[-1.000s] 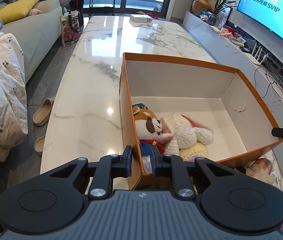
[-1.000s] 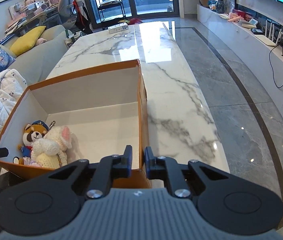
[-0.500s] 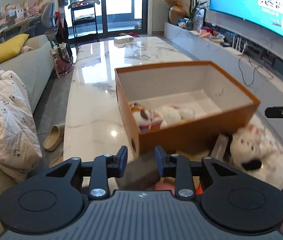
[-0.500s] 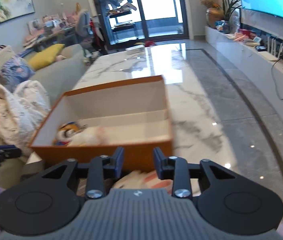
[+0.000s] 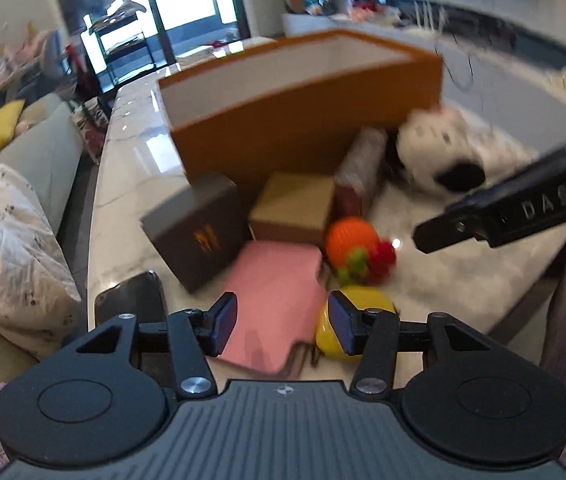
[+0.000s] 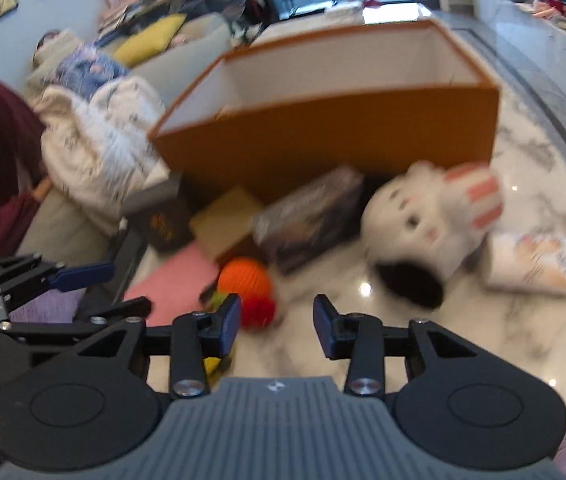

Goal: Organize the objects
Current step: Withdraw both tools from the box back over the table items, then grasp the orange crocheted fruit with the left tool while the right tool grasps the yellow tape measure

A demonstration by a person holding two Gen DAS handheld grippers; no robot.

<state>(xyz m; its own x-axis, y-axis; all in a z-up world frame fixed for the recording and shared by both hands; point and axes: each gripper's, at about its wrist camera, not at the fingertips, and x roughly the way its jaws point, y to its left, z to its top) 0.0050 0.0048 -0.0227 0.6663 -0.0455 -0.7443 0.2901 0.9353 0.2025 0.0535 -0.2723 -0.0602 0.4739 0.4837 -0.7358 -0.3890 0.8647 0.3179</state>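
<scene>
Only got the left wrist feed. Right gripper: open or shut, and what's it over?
Observer: The right gripper is open with nothing between its fingers. Bare marble table lies below it, and the orange ball sits just ahead of its left finger.
Operator: Anything beyond the white plush toy on the right side?
Observer: Yes. A flat white packet lies on the table right beside the white plush toy, on the side away from the ball.
</scene>
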